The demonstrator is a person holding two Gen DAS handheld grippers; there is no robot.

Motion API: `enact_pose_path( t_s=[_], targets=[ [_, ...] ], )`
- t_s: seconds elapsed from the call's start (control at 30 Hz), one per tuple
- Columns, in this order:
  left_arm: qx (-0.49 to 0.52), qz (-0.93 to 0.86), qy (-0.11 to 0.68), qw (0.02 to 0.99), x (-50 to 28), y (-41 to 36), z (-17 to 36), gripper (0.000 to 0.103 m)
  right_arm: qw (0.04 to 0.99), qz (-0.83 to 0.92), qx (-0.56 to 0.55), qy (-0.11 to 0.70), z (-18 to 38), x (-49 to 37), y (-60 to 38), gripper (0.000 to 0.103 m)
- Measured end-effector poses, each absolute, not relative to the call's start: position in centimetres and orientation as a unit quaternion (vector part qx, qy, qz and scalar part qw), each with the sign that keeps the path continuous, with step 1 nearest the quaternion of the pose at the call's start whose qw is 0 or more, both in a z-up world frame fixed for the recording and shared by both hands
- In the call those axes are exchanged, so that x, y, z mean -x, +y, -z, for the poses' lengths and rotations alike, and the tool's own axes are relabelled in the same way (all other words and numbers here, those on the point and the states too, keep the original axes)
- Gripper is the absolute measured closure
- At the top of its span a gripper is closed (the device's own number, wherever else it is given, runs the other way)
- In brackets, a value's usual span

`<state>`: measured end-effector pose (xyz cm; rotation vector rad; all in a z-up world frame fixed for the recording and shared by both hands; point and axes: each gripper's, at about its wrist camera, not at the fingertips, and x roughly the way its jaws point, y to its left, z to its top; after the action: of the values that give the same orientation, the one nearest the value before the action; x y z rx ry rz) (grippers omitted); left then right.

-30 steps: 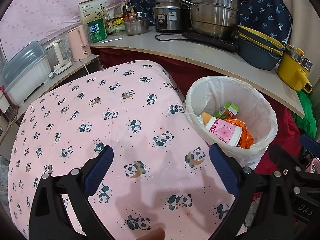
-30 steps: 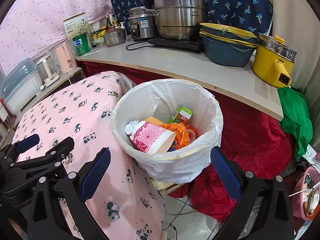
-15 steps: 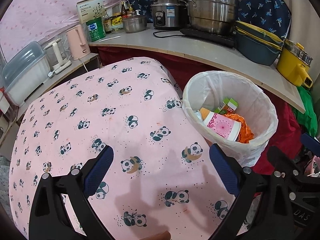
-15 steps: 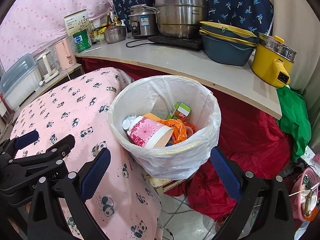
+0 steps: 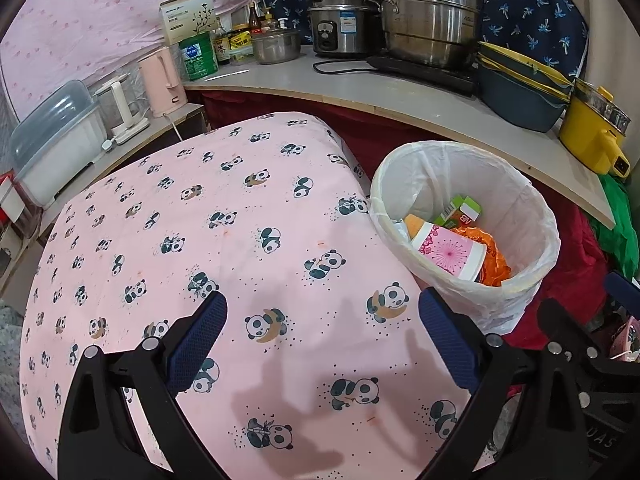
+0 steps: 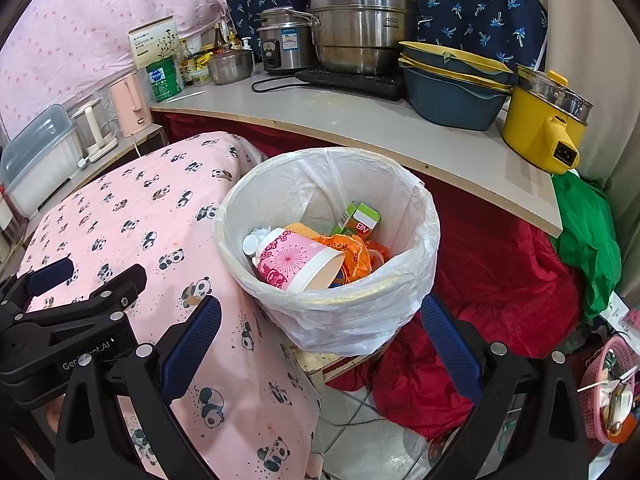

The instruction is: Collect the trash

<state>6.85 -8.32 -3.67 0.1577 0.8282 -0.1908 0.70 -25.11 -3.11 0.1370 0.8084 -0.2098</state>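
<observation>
- The left gripper (image 5: 320, 332) hangs over the panda-print tablecloth (image 5: 224, 232), jaws wide apart and holding nothing.
- The right gripper (image 6: 320, 332) is likewise spread and empty, near the lined trash bin (image 6: 424, 216).
- Inside the bin lie a pink paper cup (image 6: 296, 260), a green carton (image 6: 360, 220) and an orange wrapper (image 6: 352, 256).
- The bin stands just beside the table's edge, below the kitchen counter (image 6: 360, 124).

- A long grey counter (image 6: 360, 120) with a wooden edge runs along the back.
- Behind it hangs a dark blue cloth with little palm trees (image 6: 472, 4).
- A pink dotted curtain (image 5: 80, 28) covers the wall on the left.
- A pink sheet with pandas (image 5: 200, 248) lies over something big and flat.
- The floor has pale tiles (image 6: 360, 440).
- Red cloth (image 6: 488, 280) hangs under the counter.
</observation>
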Motion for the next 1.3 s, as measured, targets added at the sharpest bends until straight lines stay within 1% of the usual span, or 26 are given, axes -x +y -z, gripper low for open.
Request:
enact_pose_path(
  t_s=[1.3],
  targets=[
    [-0.078, 0.086, 0.405, 0.907, -6.46, -7.72, 4.08, 0.011, 0.911, 0.103, -0.065, 0.394, 3.32, -0.53, -25.1, 0.007]
  ],
)
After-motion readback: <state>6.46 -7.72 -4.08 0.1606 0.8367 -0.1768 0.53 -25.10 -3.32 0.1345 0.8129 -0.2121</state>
